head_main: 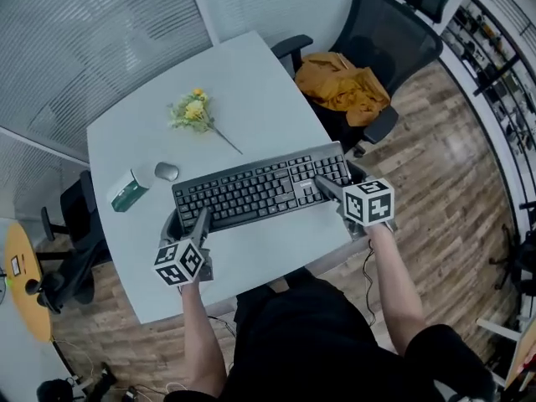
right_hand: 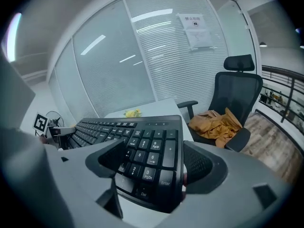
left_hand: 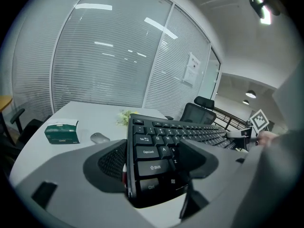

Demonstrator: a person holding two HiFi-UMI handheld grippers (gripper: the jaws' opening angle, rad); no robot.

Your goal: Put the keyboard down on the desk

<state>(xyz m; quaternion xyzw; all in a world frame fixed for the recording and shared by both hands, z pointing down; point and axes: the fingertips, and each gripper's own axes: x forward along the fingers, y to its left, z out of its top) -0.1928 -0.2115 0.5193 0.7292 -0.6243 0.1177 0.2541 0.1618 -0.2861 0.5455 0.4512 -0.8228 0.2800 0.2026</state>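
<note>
1. Left gripper (left_hand: 156,161) pinches the keyboard's (head_main: 261,188) left end; one jaw covers keys by Shift.
2. Right gripper (right_hand: 152,164) pinches the right end, at the numpad.
3. Keyboard sits over near part of desk (head_main: 251,82), betw. both grippers. Underside is hidden, so can't tell if it touches.
4. Left of it: mouse (head_main: 167,171), green box (head_main: 130,191). Flowers (head_main: 194,111) lie farther.
5. Chair (head_main: 385,32) w/ orange cloth (head_main: 343,82) at far right, partly behind desk edge.

keyboard (head_main: 261,189): matt blk plastic | desk (head_main: 251,90): smooth matt | floor (head_main: 452,166): wood
</note>
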